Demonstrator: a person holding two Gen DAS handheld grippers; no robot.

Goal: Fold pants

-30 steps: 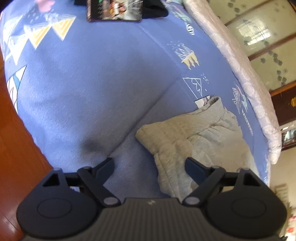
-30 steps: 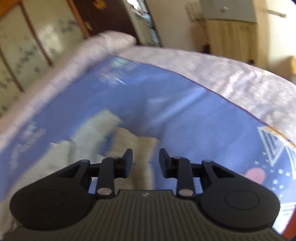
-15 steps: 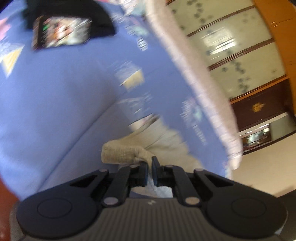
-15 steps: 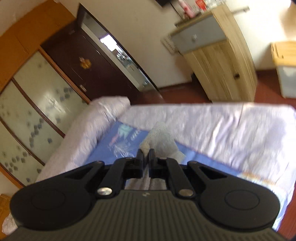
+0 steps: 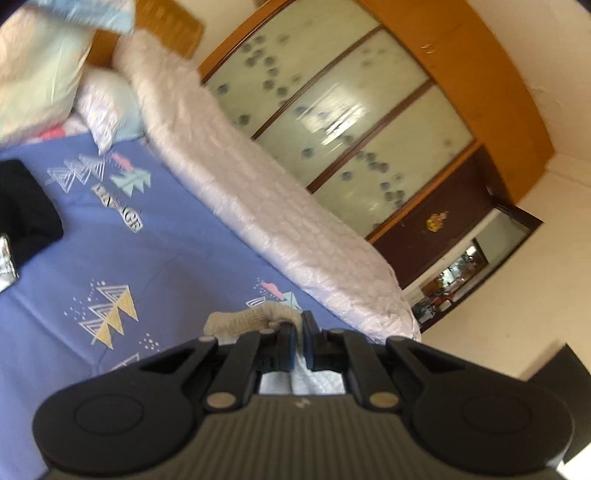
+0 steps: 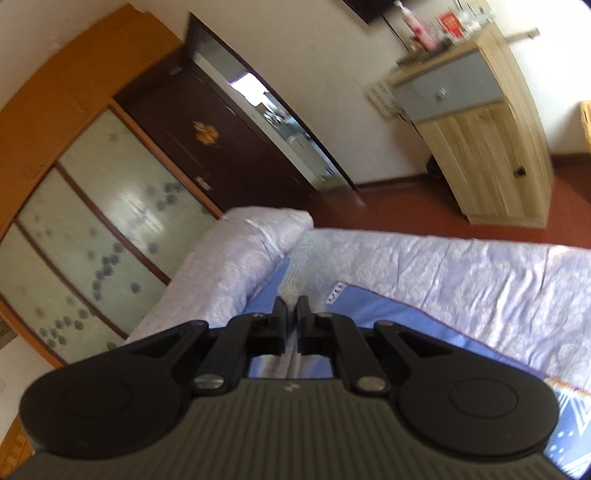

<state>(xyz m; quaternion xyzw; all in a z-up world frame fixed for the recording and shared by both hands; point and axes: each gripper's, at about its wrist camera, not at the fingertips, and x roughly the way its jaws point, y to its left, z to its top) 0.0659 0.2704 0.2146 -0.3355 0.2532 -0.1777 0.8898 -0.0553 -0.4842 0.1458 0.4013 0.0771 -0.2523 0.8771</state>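
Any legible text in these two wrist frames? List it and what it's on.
"...GE": end of a blurred word printed on the blue bedsheet; the earlier letters are unreadable.
Dark print at the bedsheet edge in the right wrist view: too blurred to read.
Red box on the wooden cabinet: label too small to read.
Gold emblem on the dark door: a symbol, no letters legible.

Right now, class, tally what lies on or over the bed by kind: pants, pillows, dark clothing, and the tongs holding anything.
Pants: 1, pinched by both tongs
Tongs: 2, left and right, both shut on the pants
Pillows: 2, cream and white
Dark clothing: 1
Total: 6
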